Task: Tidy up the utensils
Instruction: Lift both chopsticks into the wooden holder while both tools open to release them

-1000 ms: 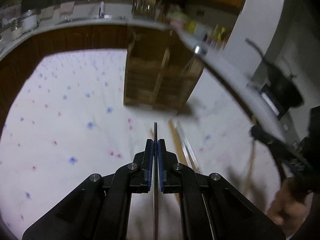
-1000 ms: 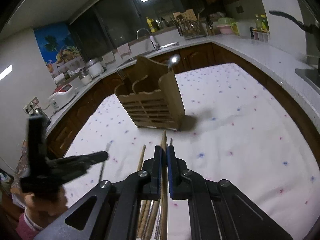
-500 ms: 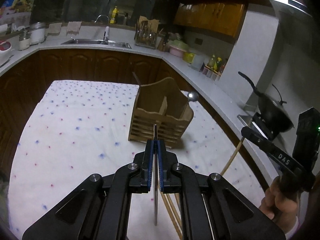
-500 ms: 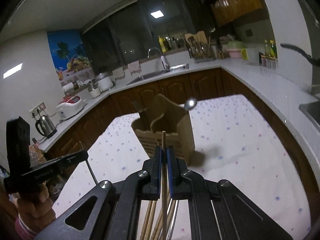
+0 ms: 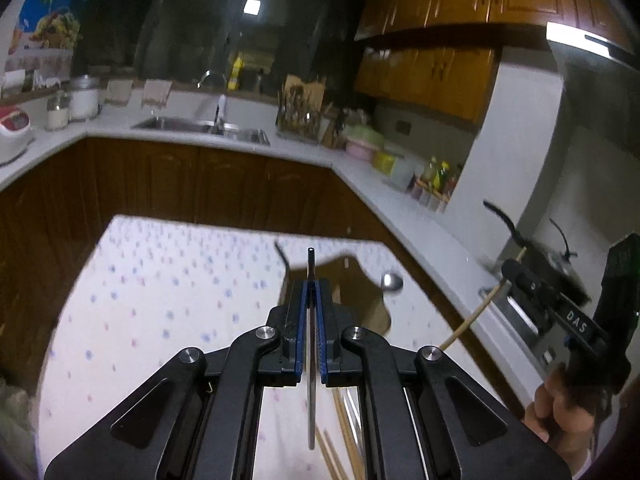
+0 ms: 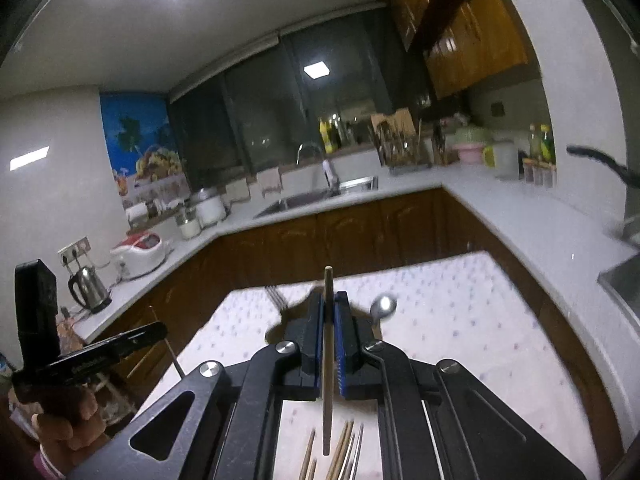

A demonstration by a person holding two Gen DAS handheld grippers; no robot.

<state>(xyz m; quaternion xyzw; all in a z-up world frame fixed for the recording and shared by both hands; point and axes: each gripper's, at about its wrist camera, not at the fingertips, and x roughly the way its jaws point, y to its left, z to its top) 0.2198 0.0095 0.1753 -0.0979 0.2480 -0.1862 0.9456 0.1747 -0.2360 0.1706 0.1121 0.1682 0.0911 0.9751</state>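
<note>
While both hang above the tablecloth (image 5: 168, 280), left claw (image 5: 311, 312) pinches metal utensil (image 5: 311, 400), right claw (image 6: 329, 332) pinches chopstick (image 6: 328, 380).

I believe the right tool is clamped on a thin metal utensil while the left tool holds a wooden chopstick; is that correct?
They are swapped. The right tool grips the wooden chopstick, as the right wrist view shows; the left tool grips the thin metal utensil, as the left wrist view shows.
</note>
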